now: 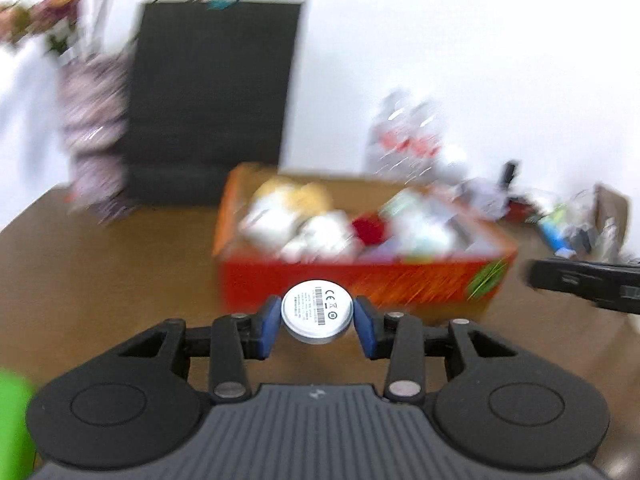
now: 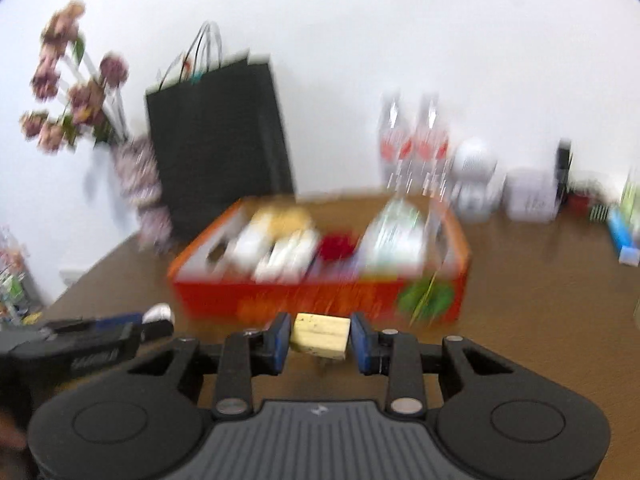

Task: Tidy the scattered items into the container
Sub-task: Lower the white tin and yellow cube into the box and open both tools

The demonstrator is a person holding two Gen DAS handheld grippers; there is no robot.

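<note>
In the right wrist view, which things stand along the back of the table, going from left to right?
Flowers → black paper bag → two clear bottles with red labels → round white object → white box.

The left gripper [image 1: 317, 322] has its blue fingers [image 1: 269, 327] clamped on a round silver disc [image 1: 317, 312], printed label facing up. Just beyond sits the orange box [image 1: 360, 280] on the brown worktop [image 1: 100, 280], heaped with blurred white, yellow and red items. A black paper bag [image 1: 212, 96] stands behind it. The other gripper [image 1: 584, 280] pokes in at the right edge.
</note>
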